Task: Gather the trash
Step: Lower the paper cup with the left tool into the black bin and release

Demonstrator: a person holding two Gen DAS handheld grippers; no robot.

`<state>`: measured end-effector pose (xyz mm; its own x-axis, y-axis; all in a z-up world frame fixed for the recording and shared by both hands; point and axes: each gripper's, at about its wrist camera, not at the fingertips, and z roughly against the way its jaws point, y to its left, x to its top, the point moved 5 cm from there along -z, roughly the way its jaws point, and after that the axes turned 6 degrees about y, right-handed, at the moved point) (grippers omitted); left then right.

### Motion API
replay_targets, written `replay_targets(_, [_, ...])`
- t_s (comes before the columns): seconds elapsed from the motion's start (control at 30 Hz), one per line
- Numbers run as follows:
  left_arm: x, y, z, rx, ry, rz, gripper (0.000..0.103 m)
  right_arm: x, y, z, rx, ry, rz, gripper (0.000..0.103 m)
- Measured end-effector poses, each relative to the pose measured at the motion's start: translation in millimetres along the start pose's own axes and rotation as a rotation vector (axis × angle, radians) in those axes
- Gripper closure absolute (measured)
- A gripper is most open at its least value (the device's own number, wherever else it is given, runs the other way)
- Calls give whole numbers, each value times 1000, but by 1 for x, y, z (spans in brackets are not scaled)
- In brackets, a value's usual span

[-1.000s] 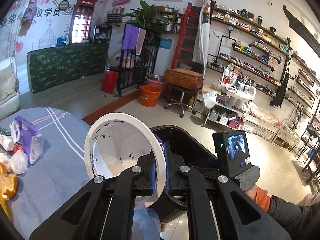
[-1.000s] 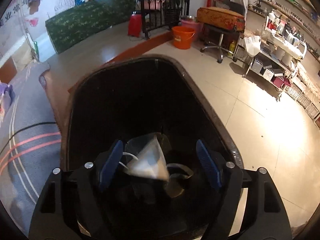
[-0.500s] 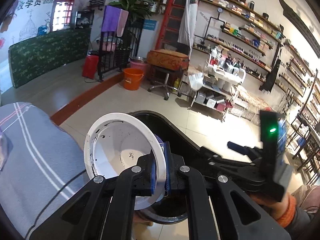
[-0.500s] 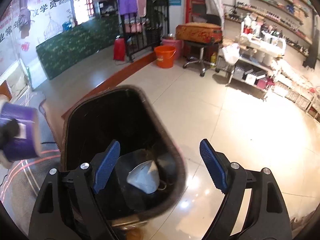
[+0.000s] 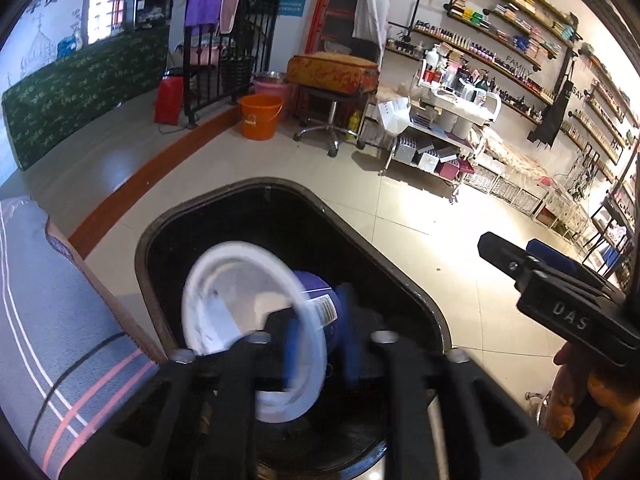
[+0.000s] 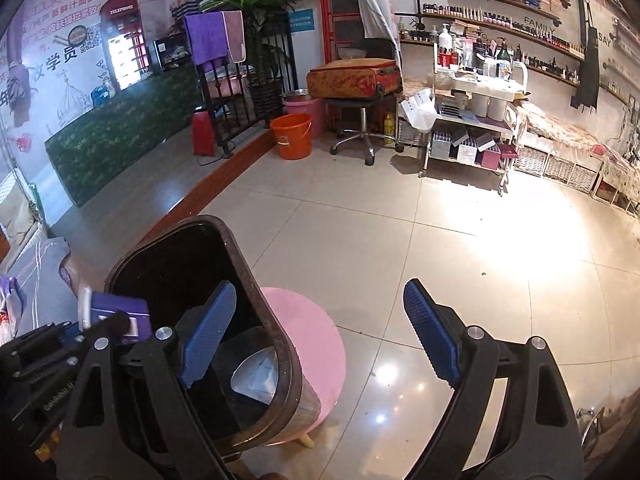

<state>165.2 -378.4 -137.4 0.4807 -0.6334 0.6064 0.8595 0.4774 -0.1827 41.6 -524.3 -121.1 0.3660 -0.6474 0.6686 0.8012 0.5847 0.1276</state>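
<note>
A white and purple paper cup [image 5: 248, 320] hangs over the mouth of the black trash bin [image 5: 400, 284], blurred with motion. My left gripper [image 5: 318, 344] has its jaws apart around the cup's rim, and the cup looks loose between them. The cup also shows in the right wrist view [image 6: 114, 314] at the bin's left rim. My right gripper [image 6: 320, 336] is open and empty, above the bin [image 6: 256, 292] and to its right. A crumpled white wrapper [image 6: 256, 376] lies at the bin's bottom.
The bin stands on a pink stool [image 6: 316, 344] on the tiled floor. A grey striped tablecloth [image 5: 44, 320] covers the table at the left. An orange bucket [image 5: 260, 116], a swivel stool [image 5: 332, 80] and a white trolley [image 5: 444, 128] stand farther back.
My left gripper has moved over the bin and its jaws have opened, so the cup tilts and slips. My right gripper has pulled up and to the right, away from the bin.
</note>
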Motion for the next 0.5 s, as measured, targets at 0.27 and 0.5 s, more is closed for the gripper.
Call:
replay_targets(0.27, [-5,6,16,-1,-43,1,7,13,-13,5,-20,-27,-54,16])
replay_targets(0.5, [-12,10,46,65,-106,-25,6,13,5,5,6,-25,-27,15])
